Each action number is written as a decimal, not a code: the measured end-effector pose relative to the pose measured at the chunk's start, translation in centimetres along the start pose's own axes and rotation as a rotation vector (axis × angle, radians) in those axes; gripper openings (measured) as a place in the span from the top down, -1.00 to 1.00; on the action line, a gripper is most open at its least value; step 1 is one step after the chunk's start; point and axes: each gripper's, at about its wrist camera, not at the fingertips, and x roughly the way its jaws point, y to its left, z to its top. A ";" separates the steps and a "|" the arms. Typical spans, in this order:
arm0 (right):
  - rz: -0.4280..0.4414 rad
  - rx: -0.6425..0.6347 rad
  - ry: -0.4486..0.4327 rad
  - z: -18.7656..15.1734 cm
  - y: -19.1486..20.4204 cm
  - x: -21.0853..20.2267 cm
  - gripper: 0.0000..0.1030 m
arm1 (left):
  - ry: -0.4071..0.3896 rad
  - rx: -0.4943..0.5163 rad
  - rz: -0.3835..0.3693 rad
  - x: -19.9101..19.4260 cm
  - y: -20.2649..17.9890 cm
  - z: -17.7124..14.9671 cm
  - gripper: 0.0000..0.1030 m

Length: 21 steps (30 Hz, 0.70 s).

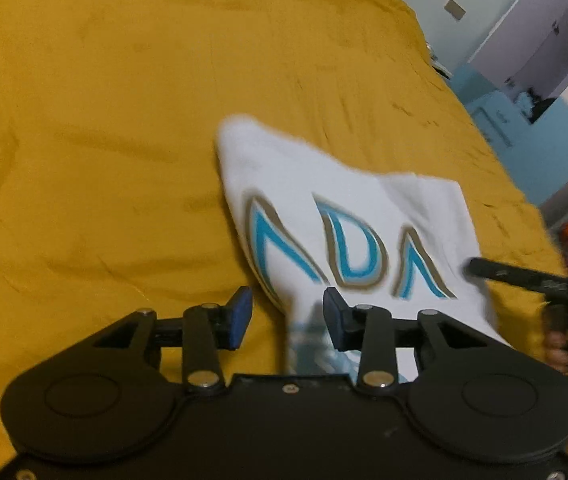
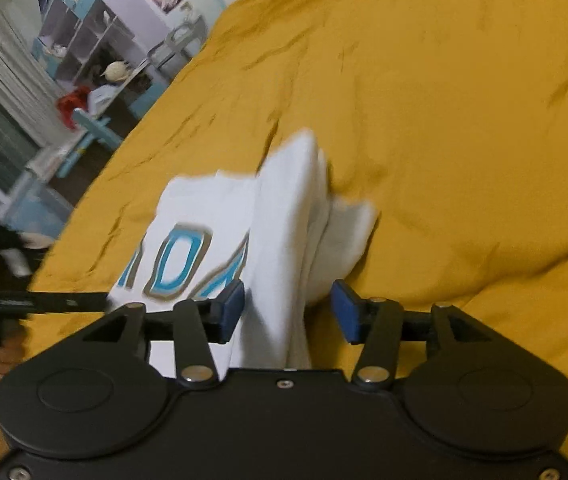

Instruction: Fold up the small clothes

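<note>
A small white shirt [image 1: 348,208] with blue and tan letters lies bunched on the mustard yellow bedspread [image 1: 104,140]. My left gripper [image 1: 287,320] is open at the shirt's near left edge, with a narrow strip of cloth between its blue pads and a gap on the left side. In the right wrist view the shirt [image 2: 284,208] shows stacked folds on its right side. My right gripper [image 2: 288,310] is open around that folded edge, its right pad clear of the cloth. A finger [image 1: 504,272] of the right gripper reaches onto the shirt from the right.
The bedspread [image 2: 464,120] stretches wide and wrinkled beyond the shirt. Off the bed's edge stand a white shelf unit [image 2: 84,36], a light blue chair [image 2: 92,128] and blue walls [image 1: 544,152]. A hand [image 1: 564,344] grips the right tool's handle.
</note>
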 end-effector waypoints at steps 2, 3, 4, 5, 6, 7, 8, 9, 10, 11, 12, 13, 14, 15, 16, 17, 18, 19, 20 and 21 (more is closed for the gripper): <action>-0.044 -0.070 -0.061 0.7 1.6 -1.3 0.19 | -0.059 0.048 0.033 -1.2 -1.0 0.8 0.27; -0.052 -0.107 -0.092 1.0 2.5 -1.9 0.26 | -0.082 0.060 0.039 -1.5 -1.4 1.2 0.27; -0.049 -0.131 -0.116 1.3 3.0 -2.2 0.35 | -0.099 0.076 0.042 -1.7 -1.6 1.5 0.27; -0.044 -0.148 -0.134 1.7 3.6 -2.3 0.38 | -0.117 0.083 0.042 -1.6 -2.0 1.9 0.27; -0.040 -0.158 -0.146 2.0 4.3 -2.2 0.38 | -0.133 0.088 0.041 -1.4 -2.3 2.2 0.27; -0.032 -0.160 -0.145 2.4 4.6 -1.8 0.42 | -0.143 0.088 0.040 -1.0 -2.4 2.5 0.27; -0.030 -0.163 -0.143 2.8 4.8 -1.3 0.43 | -0.146 0.081 0.035 0.0 -2.9 3.0 0.27; -0.037 -0.165 -0.143 3.0 4.9 -0.6 0.43 | -0.145 0.072 0.032 0.6 -2.8 3.2 0.27; -0.046 -0.162 -0.134 3.2 4.8 0.2 0.45 | -0.139 0.060 0.035 1.5 -2.6 3.5 0.27; -0.059 -0.155 -0.127 3.2 4.5 1.0 0.46 | -0.135 0.053 0.044 2.3 -2.5 3.6 0.27; -0.081 -0.145 -0.120 3.2 4.1 1.7 0.46 | -0.124 0.045 0.054 3.0 -2.3 3.7 0.27; -0.105 -0.137 -0.109 3.3 3.7 2.6 0.46 | -0.104 0.038 0.059 3.9 -2.0 3.6 0.27; -0.126 -0.131 -0.100 3.2 3.5 3.1 0.47 | -0.088 0.032 0.066 4.7 -1.8 3.6 0.27; -0.145 -0.127 -0.092 3.2 3.0 3.7 0.47 | -0.071 0.030 0.079 5.5 -1.8 3.5 0.27; -0.163 -0.125 -0.084 3.2 2.6 4.3 0.47 | -0.062 0.031 0.088 6.3 -1.6 3.3 0.27; -0.175 -0.119 -0.077 3.1 2.1 4.7 0.47 | -0.052 0.033 0.092 7.0 -1.5 3.1 0.27; -0.183 -0.110 -0.072 3.0 1.6 4.9 0.47 | -0.040 0.033 0.096 7.6 -1.3 3.0 0.27; -0.187 -0.098 -0.066 2.8 1.1 5.2 0.49 | -0.029 0.023 0.096 8.2 -1.1 2.8 0.27; -0.190 -0.088 -0.062 2.7 0.5 5.5 0.51 | -0.023 0.013 0.095 8.5 -0.8 2.7 0.26; -0.189 -0.075 -0.059 2.6 0.0 5.7 0.51 | -0.020 0.007 0.096 8.8 -0.6 2.6 0.23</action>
